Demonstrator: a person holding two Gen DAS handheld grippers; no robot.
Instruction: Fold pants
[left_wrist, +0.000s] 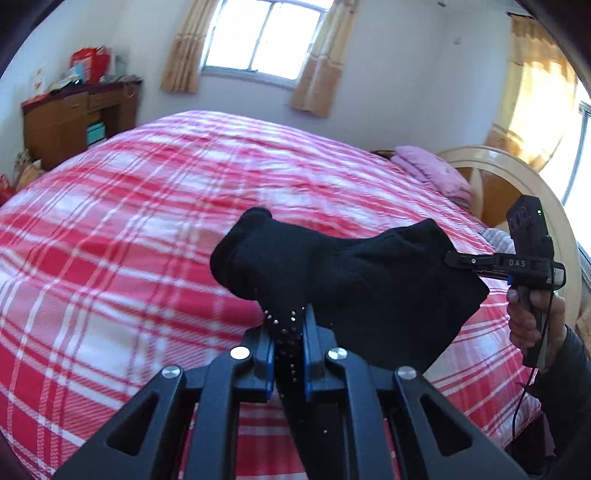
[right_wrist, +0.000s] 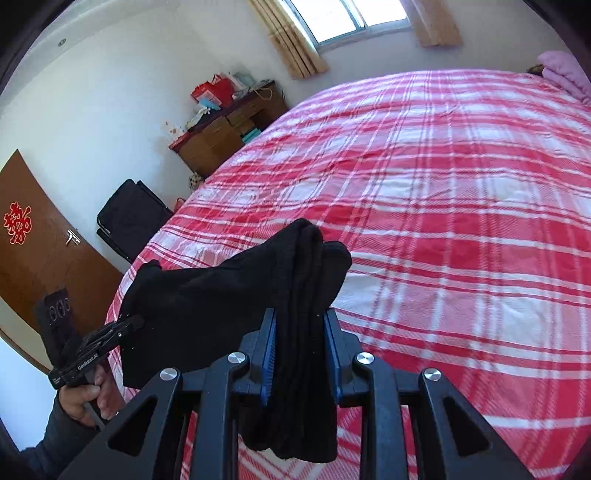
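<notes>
Left gripper, right gripper: jaws clamped.

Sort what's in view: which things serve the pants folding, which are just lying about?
Job: pants, left tool, right tool, bed.
Lying about: pink bedding, desk, red bags, black chair.

You see soft, matt black cloth pants with tiny shiny studs. Your left tool is matt black plastic with shiny metal bolts. The bed cover is woven cloth.
</notes>
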